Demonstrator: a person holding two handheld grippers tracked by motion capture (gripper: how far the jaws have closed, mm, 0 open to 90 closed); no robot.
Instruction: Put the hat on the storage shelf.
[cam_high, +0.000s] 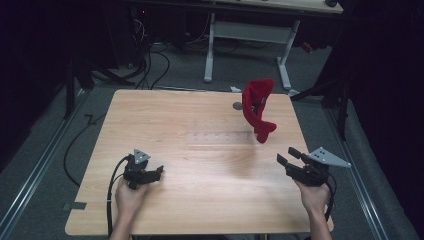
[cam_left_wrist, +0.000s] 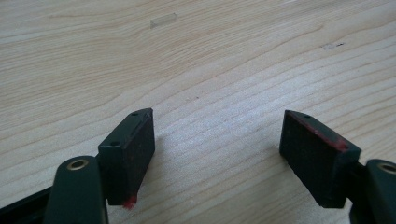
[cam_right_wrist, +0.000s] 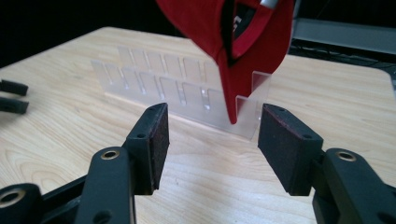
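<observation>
Cap: red, hung on a clear rack, long axis near vertical, peak pointing down.
Left gripper: wide, empty.
Right gripper: wide, empty, facing cap.

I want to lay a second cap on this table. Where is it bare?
Bare wood runs between the left gripper and the right gripper, and over the far left of the table. It is crowded at the far right, where the red cap hangs over the clear rack.

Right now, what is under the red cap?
The red cap hangs on a clear slotted rack on the wooden table. Its brim tip covers part of the rack's end; its support is hidden.
</observation>
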